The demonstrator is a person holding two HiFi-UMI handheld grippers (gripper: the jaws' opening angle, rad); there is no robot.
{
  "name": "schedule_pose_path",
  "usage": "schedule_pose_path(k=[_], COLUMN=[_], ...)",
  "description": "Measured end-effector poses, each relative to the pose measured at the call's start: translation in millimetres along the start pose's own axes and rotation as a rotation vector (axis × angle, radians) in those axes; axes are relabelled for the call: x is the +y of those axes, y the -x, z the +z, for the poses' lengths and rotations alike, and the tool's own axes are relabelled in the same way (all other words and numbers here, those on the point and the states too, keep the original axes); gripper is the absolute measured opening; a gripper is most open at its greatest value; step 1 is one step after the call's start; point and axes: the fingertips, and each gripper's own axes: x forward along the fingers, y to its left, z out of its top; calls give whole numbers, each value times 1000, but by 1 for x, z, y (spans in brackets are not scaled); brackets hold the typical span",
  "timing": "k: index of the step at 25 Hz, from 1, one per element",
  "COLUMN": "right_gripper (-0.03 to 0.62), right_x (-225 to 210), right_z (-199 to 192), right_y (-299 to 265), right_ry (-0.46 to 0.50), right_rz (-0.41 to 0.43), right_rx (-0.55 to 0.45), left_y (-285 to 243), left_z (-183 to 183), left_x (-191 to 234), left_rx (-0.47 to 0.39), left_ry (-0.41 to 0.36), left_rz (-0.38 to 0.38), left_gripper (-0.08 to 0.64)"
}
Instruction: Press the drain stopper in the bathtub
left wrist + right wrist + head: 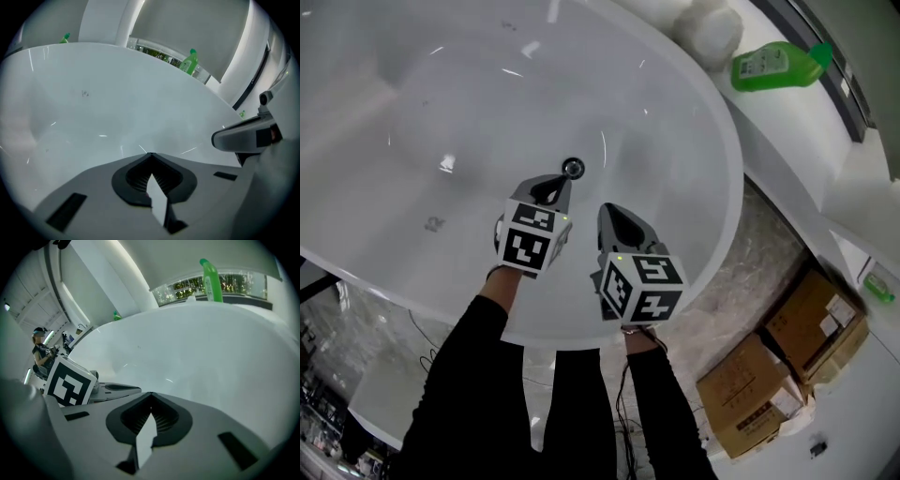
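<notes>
The small round dark-rimmed metal drain stopper (573,168) sits just beyond the nose of the left gripper (553,187), whose jaws are pressed together on nothing. The right gripper (610,216), likewise closed and empty, hangs beside it, further back. The glossy white oval bathtub (675,187) looks slick. I'd guess an off-centre push would let the hard tip skid off the stopper and scuff the smooth surface.

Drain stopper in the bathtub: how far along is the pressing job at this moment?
Done: nothing shows as finished; whether the drain stopper is pressed cannot be told. In hand: the left tool, jaws together and empty, points at the stopper with its tip close beside it inside the bathtub; contact is not clear. The right tool, also shut and empty, hangs farther back. Left: the press itself.
</notes>
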Motion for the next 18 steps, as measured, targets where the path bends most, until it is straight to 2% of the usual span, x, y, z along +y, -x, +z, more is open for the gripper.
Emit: schedule_pose_path(k=[5, 8, 14, 18], right_gripper=[0, 1, 1, 0], right_x=[-13, -22, -41, -44], right_z=[-22, -31, -46, -59], right_y=[-30, -50, -80, -104], right_ry=[-57, -58, -66, -59], right_rz=[-55, -73, -95, -66], right_rx=[22, 39, 79, 119], left_y=[-41, -71, -126, -151], left_z=[-29, -48, -81, -101], left_x=[14, 20, 30, 34], left_rx=[45, 73, 132, 160], left_ry=[-106, -149, -113, -91], left_rz=[-43, -69, -65, -59], left_gripper=[5, 5, 5, 5])
